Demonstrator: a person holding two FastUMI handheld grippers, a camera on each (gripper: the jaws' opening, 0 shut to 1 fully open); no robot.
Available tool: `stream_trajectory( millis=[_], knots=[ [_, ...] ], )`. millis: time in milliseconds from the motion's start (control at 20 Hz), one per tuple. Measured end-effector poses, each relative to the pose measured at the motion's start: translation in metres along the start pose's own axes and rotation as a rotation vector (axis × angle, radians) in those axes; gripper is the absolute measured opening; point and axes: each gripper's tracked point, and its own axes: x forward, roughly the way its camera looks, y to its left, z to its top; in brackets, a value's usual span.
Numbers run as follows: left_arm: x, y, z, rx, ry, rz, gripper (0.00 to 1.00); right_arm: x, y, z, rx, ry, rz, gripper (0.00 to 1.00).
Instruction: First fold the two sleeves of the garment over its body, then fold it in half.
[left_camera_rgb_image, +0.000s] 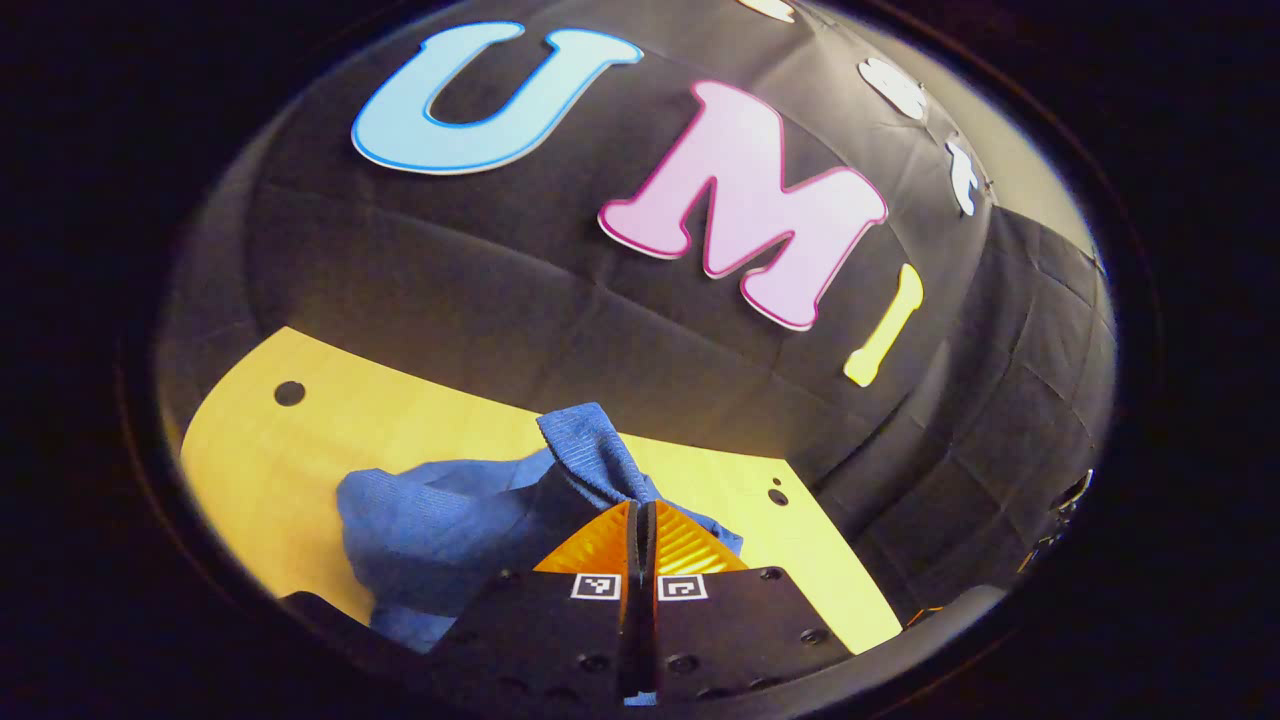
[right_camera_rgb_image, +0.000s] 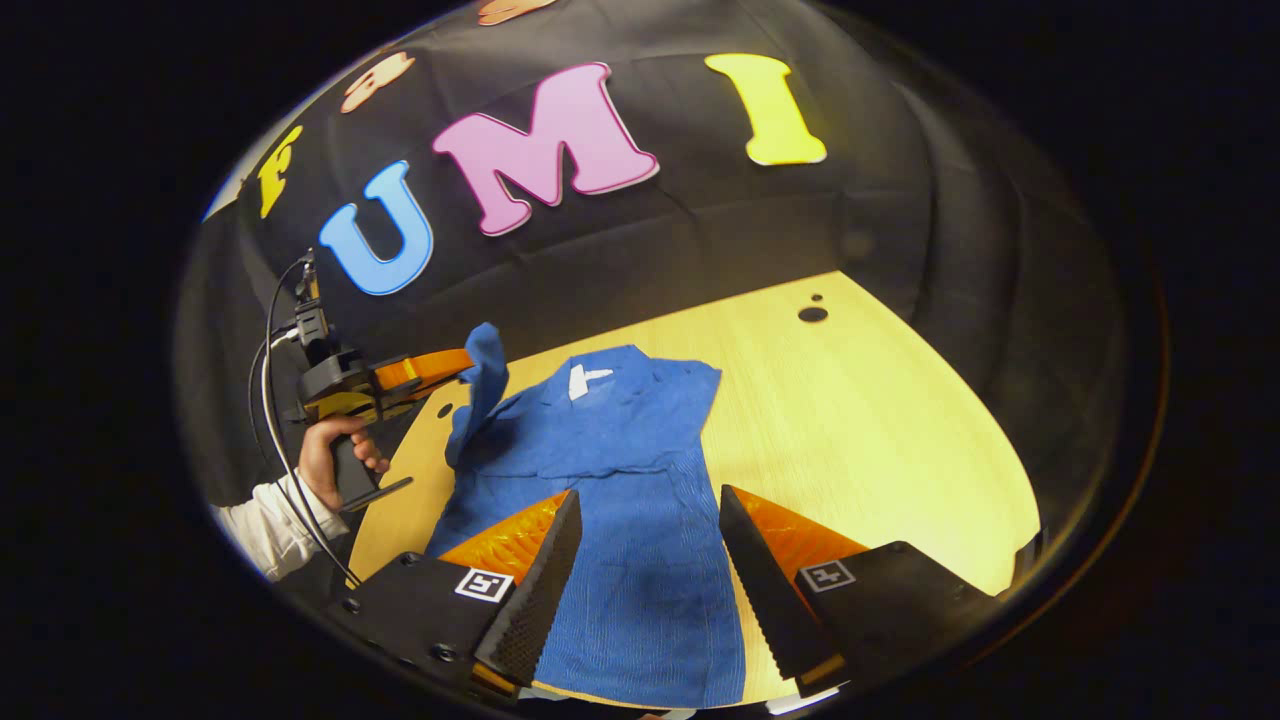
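A blue garment (right_camera_rgb_image: 640, 560) lies flat on the wooden table (right_camera_rgb_image: 880, 440), collar end with a white label (right_camera_rgb_image: 585, 378) toward the wall. A folded layer lies across its upper body. My right gripper (right_camera_rgb_image: 650, 495) hovers open just above the garment's middle, with nothing between its fingers. The left gripper (right_camera_rgb_image: 445, 367), held by a hand (right_camera_rgb_image: 330, 450), is shut on the blue sleeve (right_camera_rgb_image: 487, 375) and lifts it off the table at the garment's left side. In the left gripper view, the sleeve's cuff (left_camera_rgb_image: 590, 440) sticks up past my shut left gripper (left_camera_rgb_image: 640, 508), with the rest of the garment (left_camera_rgb_image: 440, 530) bunched below.
The table (left_camera_rgb_image: 300, 450) has small round holes (right_camera_rgb_image: 812, 313) (left_camera_rgb_image: 289, 393) near its far edge. The black cloth wall (right_camera_rgb_image: 700, 230) stands close behind it. Bare wood stretches to the right of the garment. A cable (right_camera_rgb_image: 268, 400) hangs from the left gripper's handle.
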Motion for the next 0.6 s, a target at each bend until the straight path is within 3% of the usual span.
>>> stream_trajectory(
  millis=[100,200,300,400,500,600],
  knots=[
    [0.024,0.002,-0.047,-0.005,0.196,0.043,0.0,0.008,-0.008,-0.022,0.03,0.054,-0.006,0.89],
    [0.041,-0.01,-0.066,-0.029,0.25,0.033,0.0,0.012,-0.014,-0.033,0.024,0.081,-0.007,0.89],
    [0.053,-0.028,-0.082,-0.058,0.285,0.004,0.0,0.016,-0.014,-0.039,0.014,0.103,0.009,0.88],
    [0.063,-0.053,-0.1,-0.083,0.355,-0.078,0.02,0.017,-0.019,-0.043,0.003,0.125,0.02,0.89],
    [0.071,-0.072,-0.11,-0.098,0.386,-0.122,0.1,0.016,-0.028,-0.044,0.002,0.13,0.019,0.89],
    [0.067,-0.085,-0.107,-0.102,0.381,-0.155,0.39,0.017,-0.032,-0.044,0.006,0.134,0.016,0.89]
  ],
)
